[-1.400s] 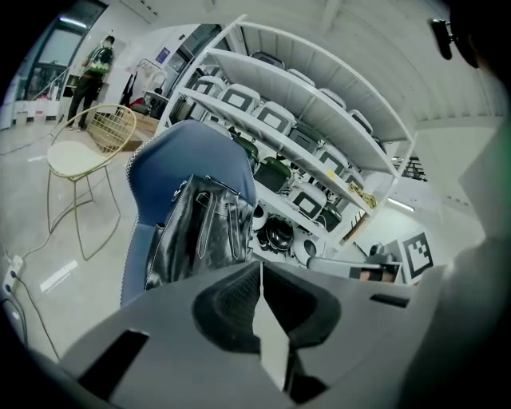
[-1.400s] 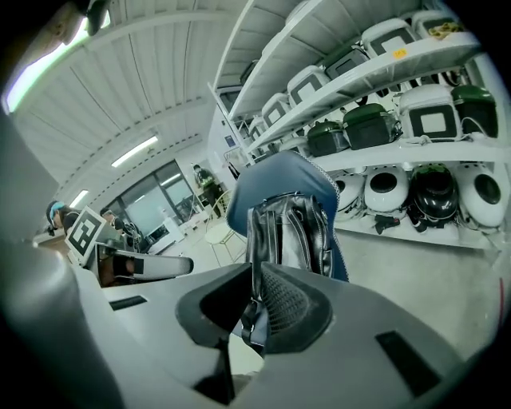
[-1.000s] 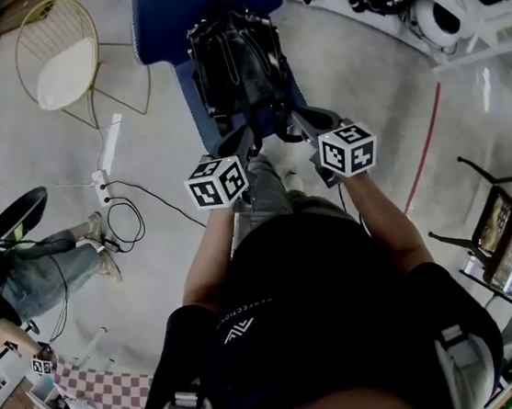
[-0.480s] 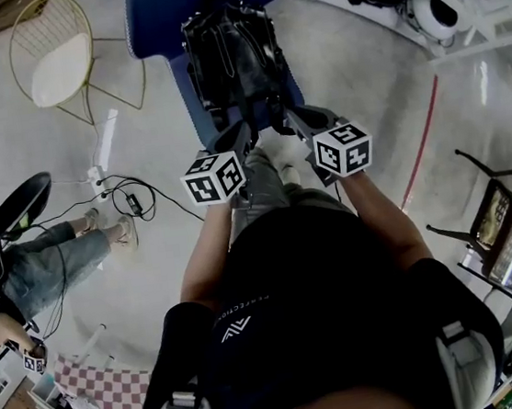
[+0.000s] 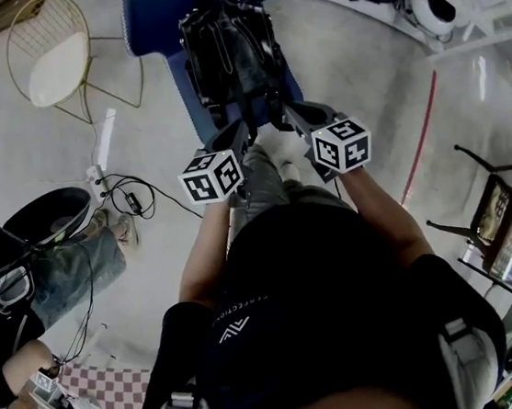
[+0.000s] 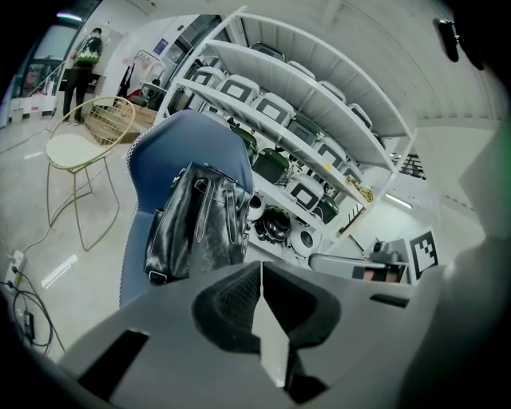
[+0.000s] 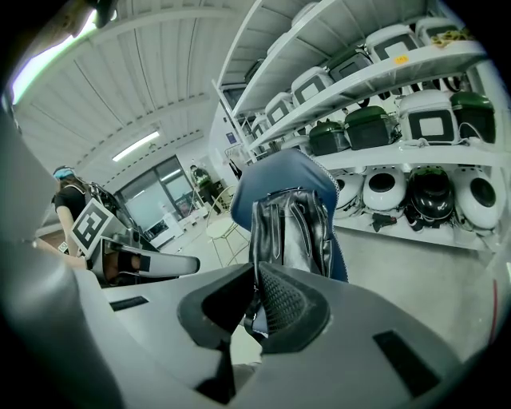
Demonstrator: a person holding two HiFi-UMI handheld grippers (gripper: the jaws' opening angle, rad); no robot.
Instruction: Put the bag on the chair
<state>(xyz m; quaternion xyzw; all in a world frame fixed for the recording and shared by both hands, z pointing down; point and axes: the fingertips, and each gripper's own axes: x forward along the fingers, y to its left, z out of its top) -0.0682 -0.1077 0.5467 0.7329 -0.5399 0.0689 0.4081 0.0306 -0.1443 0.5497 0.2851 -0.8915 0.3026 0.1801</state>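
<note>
Apparently done: black bag (image 5: 231,58) stands upright on the blue chair (image 5: 158,7), leaning on its backrest. Whether its base sits fully back from the seat's front edge is hard to tell. Left gripper (image 6: 261,275) and right gripper (image 7: 257,275) hover just before that edge, jaws together, nothing held. Remaining, likely: backing away. Bare floor either side of chair; wire chair (image 5: 48,58) well apart, shelves (image 6: 319,136) behind.

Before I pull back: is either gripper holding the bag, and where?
Neither, it seems: the left gripper and right gripper are both shut and empty; the bag sits on the chair.
</note>
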